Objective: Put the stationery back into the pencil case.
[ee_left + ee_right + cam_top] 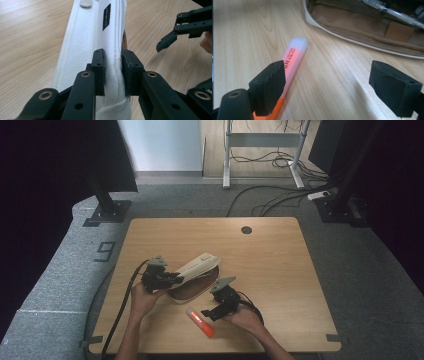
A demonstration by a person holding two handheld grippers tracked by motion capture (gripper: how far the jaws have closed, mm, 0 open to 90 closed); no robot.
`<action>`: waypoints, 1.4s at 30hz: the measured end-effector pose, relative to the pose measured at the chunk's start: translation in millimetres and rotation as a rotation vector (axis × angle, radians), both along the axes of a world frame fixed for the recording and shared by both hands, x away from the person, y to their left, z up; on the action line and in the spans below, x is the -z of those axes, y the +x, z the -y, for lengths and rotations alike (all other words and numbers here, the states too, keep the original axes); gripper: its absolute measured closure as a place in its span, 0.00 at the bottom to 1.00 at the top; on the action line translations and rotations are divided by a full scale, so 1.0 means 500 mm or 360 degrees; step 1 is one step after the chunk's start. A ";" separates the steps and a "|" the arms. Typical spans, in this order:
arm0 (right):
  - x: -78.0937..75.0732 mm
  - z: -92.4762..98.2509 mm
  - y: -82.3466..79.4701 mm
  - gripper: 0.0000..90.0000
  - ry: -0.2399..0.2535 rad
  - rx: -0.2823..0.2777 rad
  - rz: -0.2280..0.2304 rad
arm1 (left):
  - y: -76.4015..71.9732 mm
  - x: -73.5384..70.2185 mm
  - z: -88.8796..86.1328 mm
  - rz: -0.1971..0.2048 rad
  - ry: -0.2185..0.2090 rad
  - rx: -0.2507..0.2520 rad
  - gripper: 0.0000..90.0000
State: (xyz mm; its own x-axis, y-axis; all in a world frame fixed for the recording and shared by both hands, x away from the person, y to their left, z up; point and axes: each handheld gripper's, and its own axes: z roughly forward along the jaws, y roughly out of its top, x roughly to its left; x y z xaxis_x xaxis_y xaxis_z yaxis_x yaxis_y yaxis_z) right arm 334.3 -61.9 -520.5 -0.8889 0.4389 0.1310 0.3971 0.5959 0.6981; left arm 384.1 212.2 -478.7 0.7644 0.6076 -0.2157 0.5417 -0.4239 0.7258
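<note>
The flap of a white pencil case, lying open near the middle of the wooden counter, is clamped between the fingers of the left gripper and held raised. The fingers of the right gripper are spread wide, nothing being held. An orange highlighter lies flat on the counter just beside the case, partly hidden behind one finger.
</note>
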 end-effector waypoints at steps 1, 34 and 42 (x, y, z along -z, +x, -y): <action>0.000 -0.002 -0.003 0.15 0.0002 -0.0003 -0.0004 | 0.000 0.000 0.000 0.0001 0.0000 0.0000 0.82; 0.035 -0.024 -0.076 0.37 -0.0137 -0.0113 0.0062 | -0.002 -0.003 0.000 -0.0002 -0.0015 0.0016 0.82; 0.035 -0.002 -0.066 0.50 -0.0143 -0.0084 0.0106 | -0.002 -0.003 0.001 -0.0005 -0.0016 0.0019 0.82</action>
